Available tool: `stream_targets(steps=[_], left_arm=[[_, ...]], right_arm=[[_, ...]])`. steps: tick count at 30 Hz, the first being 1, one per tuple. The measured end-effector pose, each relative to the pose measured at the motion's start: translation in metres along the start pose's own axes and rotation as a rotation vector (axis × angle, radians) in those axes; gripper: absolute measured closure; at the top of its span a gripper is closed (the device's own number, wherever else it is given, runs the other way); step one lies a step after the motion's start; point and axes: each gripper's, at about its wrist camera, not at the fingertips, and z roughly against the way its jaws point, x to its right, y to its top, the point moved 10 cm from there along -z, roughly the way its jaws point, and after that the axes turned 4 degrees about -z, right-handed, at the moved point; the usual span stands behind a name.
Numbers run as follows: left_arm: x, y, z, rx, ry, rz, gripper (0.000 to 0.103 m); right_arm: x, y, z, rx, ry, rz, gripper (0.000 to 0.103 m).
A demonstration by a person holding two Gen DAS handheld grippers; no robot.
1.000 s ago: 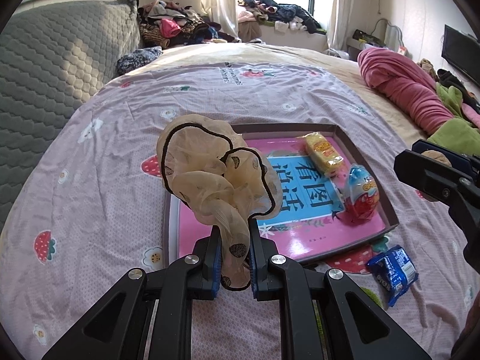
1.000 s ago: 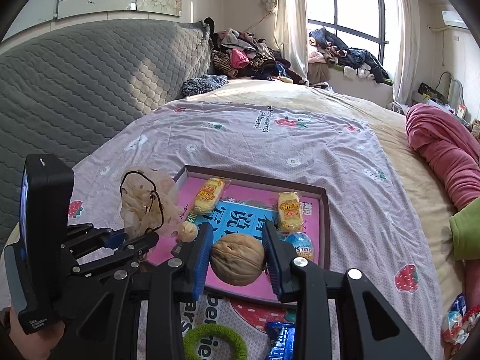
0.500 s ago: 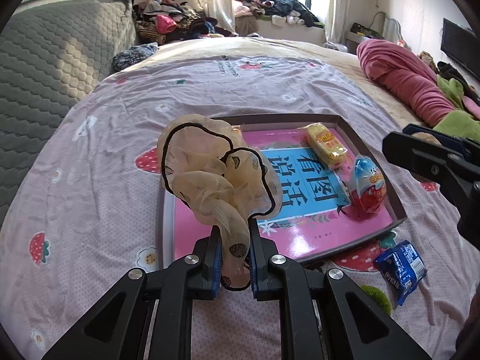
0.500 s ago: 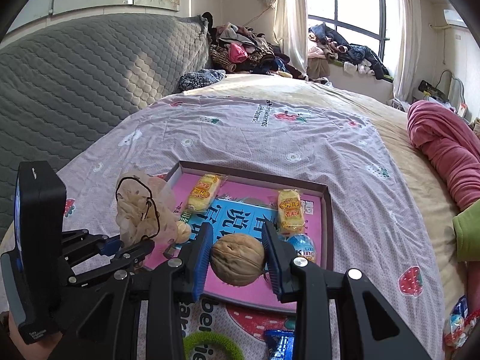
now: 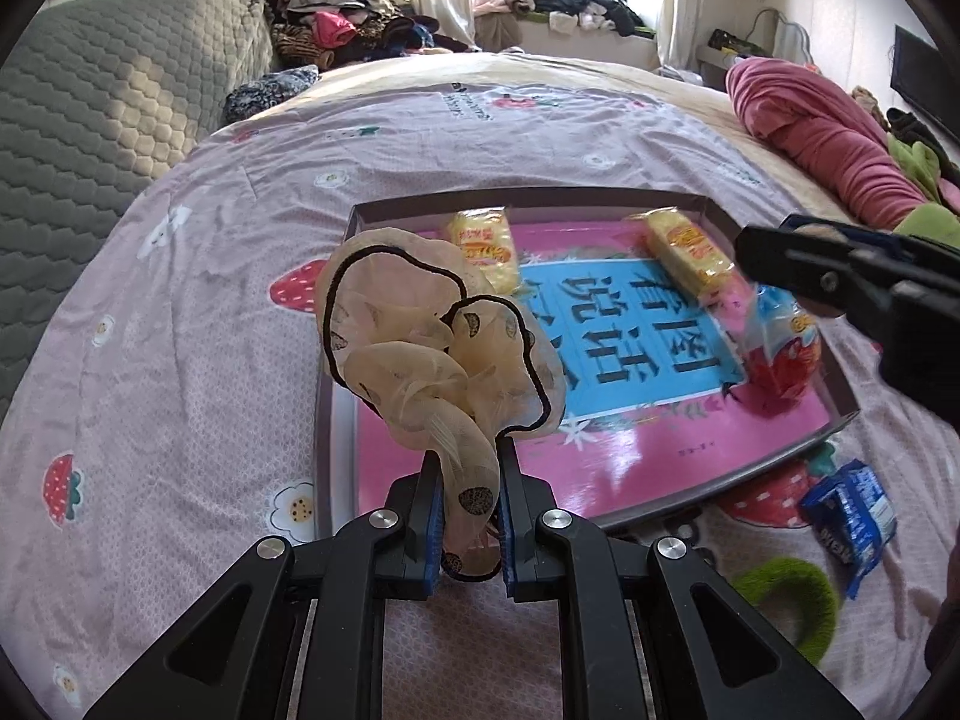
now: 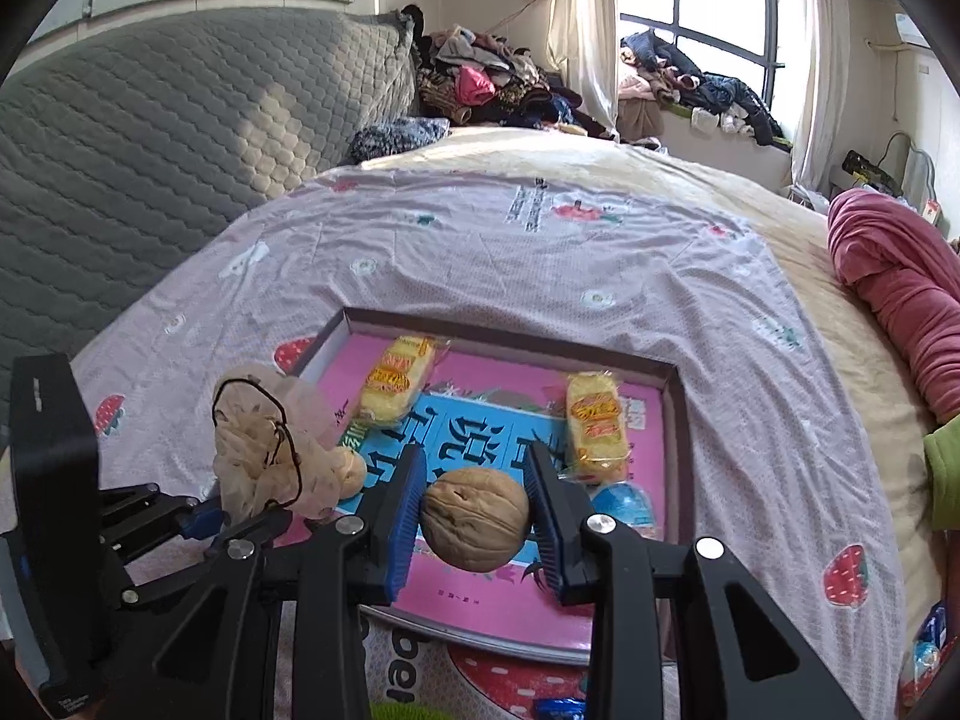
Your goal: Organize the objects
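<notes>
My left gripper (image 5: 470,468) is shut on a beige chiffon scrunchie (image 5: 432,360) with black trim, held over the near left part of a shallow pink-lined tray (image 5: 600,204). My right gripper (image 6: 477,474) is shut on a walnut (image 6: 475,519) above the tray's (image 6: 504,339) near middle. Two yellow snack packs (image 6: 399,381) (image 6: 594,426) and a blue-and-red egg-shaped treat (image 5: 780,348) lie in the tray. The right gripper (image 5: 840,282) shows at the right of the left wrist view. The scrunchie (image 6: 264,450) and left gripper appear at the lower left of the right wrist view.
The tray rests on a lilac strawberry-print bedsheet (image 6: 480,240). A blue snack packet (image 5: 852,510) and a green fuzzy ring (image 5: 792,600) lie on the sheet near the tray's right corner. A grey quilted headboard (image 6: 150,138) stands left; a pink blanket (image 5: 828,132) lies right.
Both grippers have sunk toward the tray, which now looks larger and nearer. The scrunchie and the walnut stay gripped as before.
</notes>
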Motion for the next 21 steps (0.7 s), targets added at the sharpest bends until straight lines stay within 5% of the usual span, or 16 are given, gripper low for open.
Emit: stream_targets(steps=[21], left_arm=[[-0.001,-0.008,-0.022,-0.021,-0.054,0.018,0.089]], right_arm=[[-0.007,-0.031,-0.069,-0.1,-0.021,0.027,0.069]])
